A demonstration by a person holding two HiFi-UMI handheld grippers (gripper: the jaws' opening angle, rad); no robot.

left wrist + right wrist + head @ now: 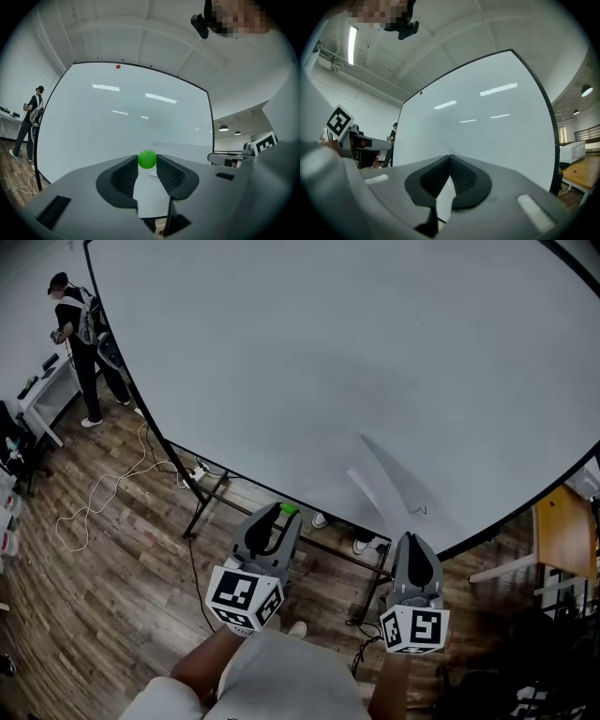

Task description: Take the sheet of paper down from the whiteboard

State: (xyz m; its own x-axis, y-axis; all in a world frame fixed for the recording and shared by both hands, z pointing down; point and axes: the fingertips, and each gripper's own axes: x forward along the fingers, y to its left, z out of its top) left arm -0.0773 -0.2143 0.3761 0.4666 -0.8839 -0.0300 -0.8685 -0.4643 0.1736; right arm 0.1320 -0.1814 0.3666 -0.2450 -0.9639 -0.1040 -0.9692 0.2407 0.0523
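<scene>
Left claw (pixel 284 511) grips a green ball (pixel 147 159); paper (pixel 387 487) barely shows on whiteboard (pixel 328 352).

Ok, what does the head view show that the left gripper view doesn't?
Only the head view: the marker cube on the left claw, the wearer's lap and the wooden desk. Only the left gripper view: a red dot near the board's top edge, and the ceiling. Both: the whiteboard, the bystander at its left end, and the green ball pinched in the left claw.
</scene>
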